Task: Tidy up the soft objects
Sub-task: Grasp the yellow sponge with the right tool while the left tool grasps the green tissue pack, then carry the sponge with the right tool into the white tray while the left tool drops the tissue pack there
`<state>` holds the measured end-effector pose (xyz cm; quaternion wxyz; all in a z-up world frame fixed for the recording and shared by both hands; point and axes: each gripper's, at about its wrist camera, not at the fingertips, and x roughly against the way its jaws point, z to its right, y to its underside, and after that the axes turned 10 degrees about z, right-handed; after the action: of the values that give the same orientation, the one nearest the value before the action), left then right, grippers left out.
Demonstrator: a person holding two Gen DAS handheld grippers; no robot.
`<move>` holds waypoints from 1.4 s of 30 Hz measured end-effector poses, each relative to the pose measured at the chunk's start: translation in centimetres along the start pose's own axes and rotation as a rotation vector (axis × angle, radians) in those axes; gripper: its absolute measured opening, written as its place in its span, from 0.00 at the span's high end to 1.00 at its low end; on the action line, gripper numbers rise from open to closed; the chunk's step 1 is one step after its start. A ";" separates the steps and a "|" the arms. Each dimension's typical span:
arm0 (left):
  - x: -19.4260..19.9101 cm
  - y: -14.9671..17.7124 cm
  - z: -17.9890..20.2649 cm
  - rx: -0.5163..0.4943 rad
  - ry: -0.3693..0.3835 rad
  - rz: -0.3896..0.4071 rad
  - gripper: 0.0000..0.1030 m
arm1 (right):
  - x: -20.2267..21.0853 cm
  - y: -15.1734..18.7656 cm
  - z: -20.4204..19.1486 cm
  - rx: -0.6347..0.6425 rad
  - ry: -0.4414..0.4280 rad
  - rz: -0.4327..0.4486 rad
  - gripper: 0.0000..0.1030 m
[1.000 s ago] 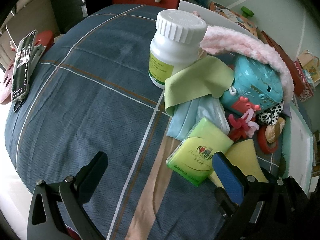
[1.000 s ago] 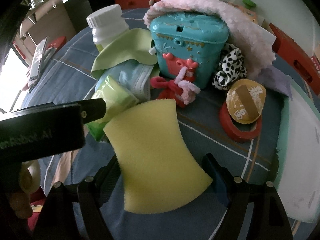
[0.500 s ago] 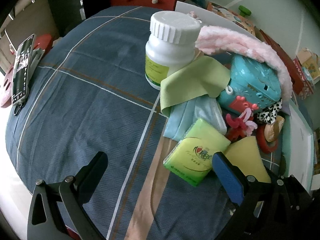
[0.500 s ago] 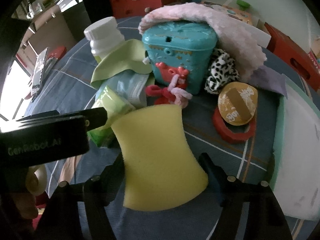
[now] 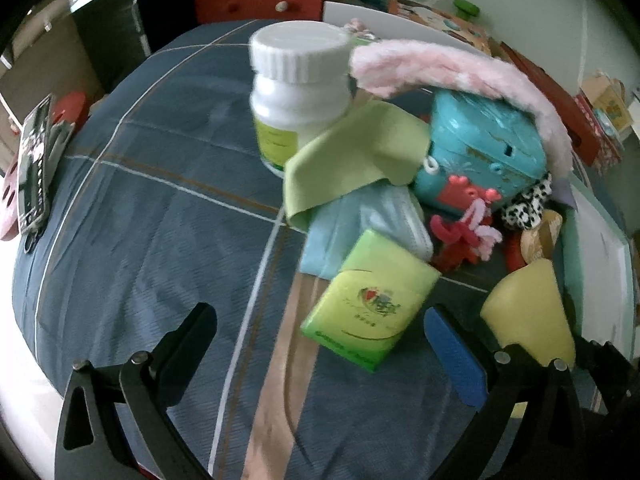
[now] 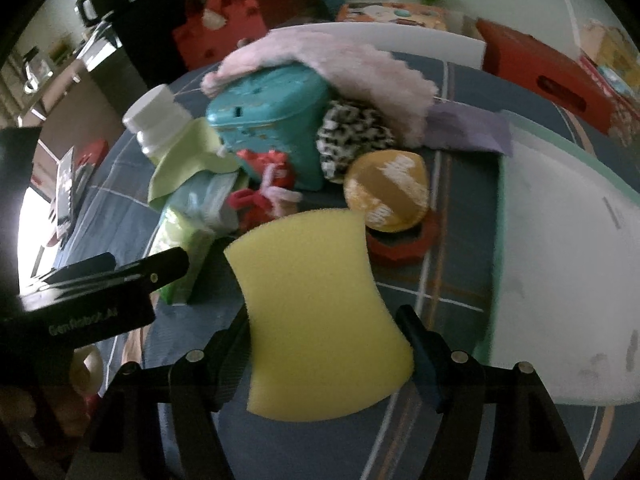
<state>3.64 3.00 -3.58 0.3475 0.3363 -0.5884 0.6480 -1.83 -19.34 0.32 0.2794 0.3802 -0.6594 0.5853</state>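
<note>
Two grippers: right gripper (image 6: 324, 340) clamps the yellow waisted foam sponge (image 6: 316, 312), held above the blue plaid cloth (image 5: 140, 200), white tray (image 6: 568, 264) at 2 o'clock. Left gripper (image 5: 320, 336) spread, empty.

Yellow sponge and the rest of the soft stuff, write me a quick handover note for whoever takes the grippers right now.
Right gripper: shut on the yellow sponge, lifted clear of the bedspread.
Left gripper: open, empty, above the green tissue pack.
Pile: green cloth, face mask, pink fluffy cloth, spotted scrunchie, around the teal box and white bottle.
White tray at right looks empty.
Done: sponge picked up.
Left: place it, probably on the tray, then the other soft items.
</note>
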 end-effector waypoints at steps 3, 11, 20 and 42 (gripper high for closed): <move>-0.2 0.1 1.4 -0.046 -0.007 0.004 0.02 | 0.5 0.0 1.3 -0.014 0.001 0.002 0.30; -0.8 0.3 4.0 -0.100 0.031 -0.010 0.43 | 0.8 0.1 2.5 -0.017 0.005 0.001 0.30; 1.1 0.5 4.6 -0.092 0.039 0.021 0.44 | 1.2 -0.5 0.2 -0.013 0.010 0.011 0.30; 9.1 -2.8 11.7 -0.167 0.120 0.143 0.44 | 8.8 -3.1 6.9 -0.227 0.196 0.222 0.30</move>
<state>1.51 -8.00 6.54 0.3618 0.2240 -0.6410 0.6388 -3.62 -27.79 8.17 0.3171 0.2121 -0.7289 0.5686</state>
